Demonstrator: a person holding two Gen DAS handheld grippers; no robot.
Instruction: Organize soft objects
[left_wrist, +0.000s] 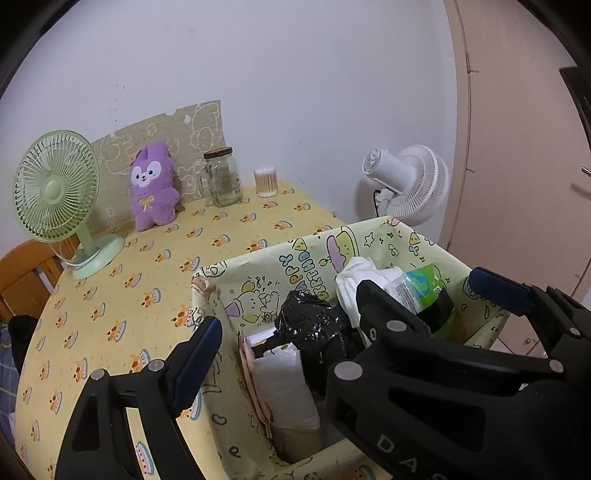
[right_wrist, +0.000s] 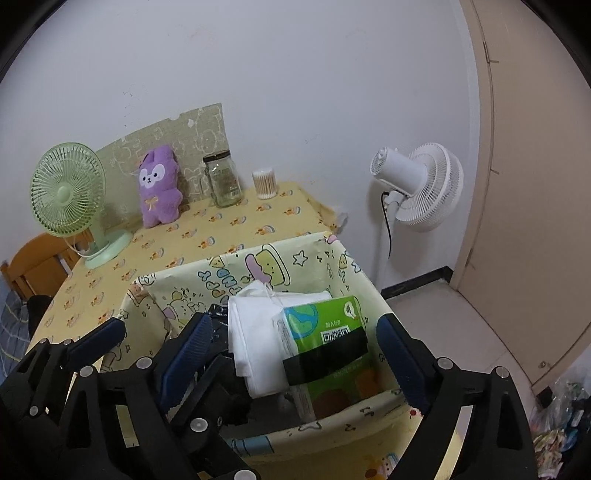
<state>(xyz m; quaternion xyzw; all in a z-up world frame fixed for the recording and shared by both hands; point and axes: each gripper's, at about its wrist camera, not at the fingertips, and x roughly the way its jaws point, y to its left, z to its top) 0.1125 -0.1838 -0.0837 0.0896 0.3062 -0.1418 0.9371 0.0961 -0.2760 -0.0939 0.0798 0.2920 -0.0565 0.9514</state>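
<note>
A cartoon-printed box (left_wrist: 280, 258) (right_wrist: 229, 269) stands on the yellow table (left_wrist: 122, 295) (right_wrist: 221, 225). Inside lie a green tissue pack (left_wrist: 424, 291) (right_wrist: 325, 332), white folded cloth (left_wrist: 358, 280) (right_wrist: 255, 332), a black plastic bag (left_wrist: 310, 321) and a clear packet (left_wrist: 284, 387). A purple plush bunny (left_wrist: 151, 188) (right_wrist: 159, 186) leans against the back board. My left gripper (left_wrist: 347, 317) (right_wrist: 155, 336) is open over the box. My right gripper (right_wrist: 295, 354) is open astride the tissue pack; its finger (left_wrist: 384, 328) shows in the left wrist view.
A green desk fan (left_wrist: 59, 199) (right_wrist: 70, 199), a glass jar (left_wrist: 221, 177) (right_wrist: 223, 179) and a cotton swab tub (left_wrist: 266, 181) (right_wrist: 264, 182) stand at the table's back. A white floor fan (left_wrist: 406, 184) (right_wrist: 421, 184) stands to the right by a door. A wooden chair (left_wrist: 26, 273) is at left.
</note>
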